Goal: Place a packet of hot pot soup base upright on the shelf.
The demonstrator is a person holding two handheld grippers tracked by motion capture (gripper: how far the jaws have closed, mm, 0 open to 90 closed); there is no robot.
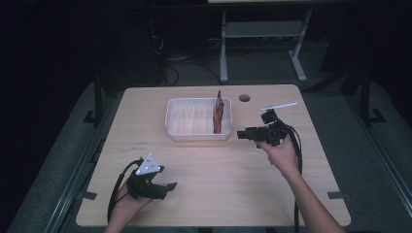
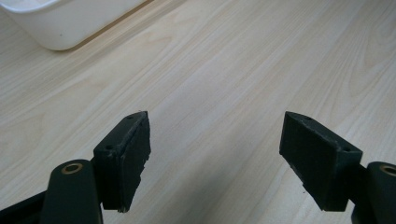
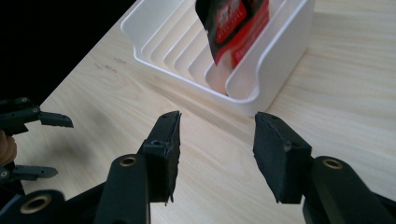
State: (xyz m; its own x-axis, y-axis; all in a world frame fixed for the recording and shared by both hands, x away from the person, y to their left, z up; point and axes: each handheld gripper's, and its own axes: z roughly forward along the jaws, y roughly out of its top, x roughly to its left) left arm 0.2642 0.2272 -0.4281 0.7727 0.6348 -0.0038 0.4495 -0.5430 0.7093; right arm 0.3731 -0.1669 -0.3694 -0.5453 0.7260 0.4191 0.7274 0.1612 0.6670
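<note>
A white slotted tray (image 1: 192, 120) sits at the middle of the wooden table. A red and black packet (image 1: 218, 112) stands upright in its right-hand slots. My right gripper (image 1: 241, 135) hovers just right of the tray and points at it. In the right gripper view it (image 3: 218, 119) is open, nothing between its jaws, with the tray (image 3: 280, 51) and the packet (image 3: 233, 23) just ahead. My left gripper (image 1: 167, 188) is near the front left of the table, well short of the tray. Its jaws (image 2: 215, 119) stand wide open over bare wood, and a tray corner (image 2: 60, 23) is at the upper left.
A round cable hole (image 1: 244, 97) lies behind the tray on the right. A thin pale strip (image 1: 279, 105) lies near the back right, just beyond my right gripper. The left gripper (image 3: 63, 147) also appears, open, at the left of the right gripper view. Dark floor surrounds the table.
</note>
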